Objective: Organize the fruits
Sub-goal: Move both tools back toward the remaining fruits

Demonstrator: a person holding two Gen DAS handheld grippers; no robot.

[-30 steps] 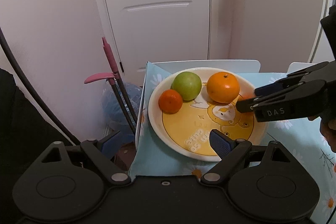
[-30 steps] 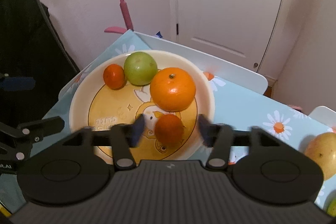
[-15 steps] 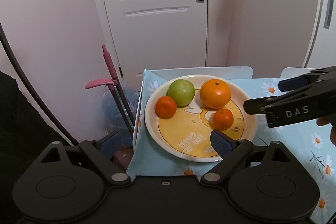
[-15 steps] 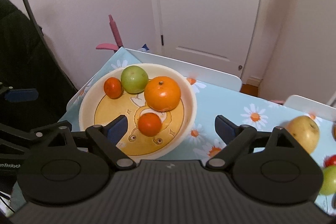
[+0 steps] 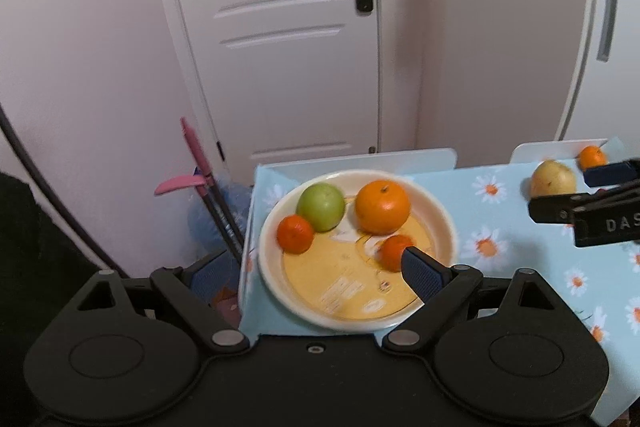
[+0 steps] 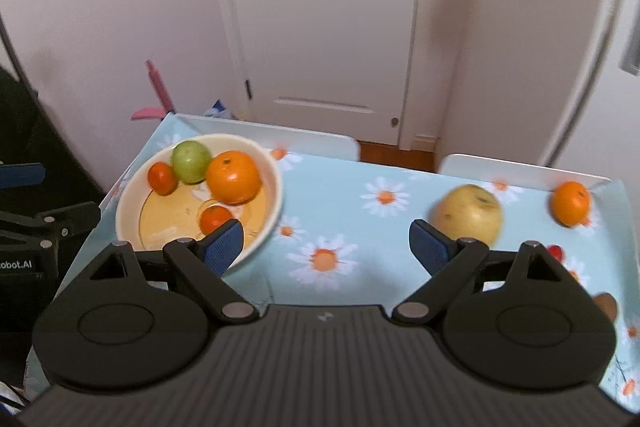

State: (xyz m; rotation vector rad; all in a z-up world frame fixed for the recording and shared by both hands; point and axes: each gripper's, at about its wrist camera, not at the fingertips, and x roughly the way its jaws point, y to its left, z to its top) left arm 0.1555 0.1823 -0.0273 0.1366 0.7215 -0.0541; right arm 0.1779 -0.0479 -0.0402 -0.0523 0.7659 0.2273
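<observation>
Left hand-held gripper (image 5: 308, 277), jaws spread wide and holding nothing, poised at the near left corner of the tabletop (image 6: 344, 227) beside the plate (image 6: 132, 205); one fingertip overlaps the plate in view. On the plate, left to right: small mandarin (image 6: 162, 178), green apple (image 6: 191, 161), large orange (image 6: 233, 177), with a second mandarin (image 6: 214, 218) in front. Right hand-held gripper (image 6: 326, 246), likewise wide open and empty, faces bare cloth between the plate and the yellow pear (image 6: 468, 214); a loose orange (image 6: 571, 203) sits near the far right edge. Likely hazards: a glancing or off-centre closure could roll the round pear toward the edge; the plate is filling, so an added fruit may knock the others
</observation>
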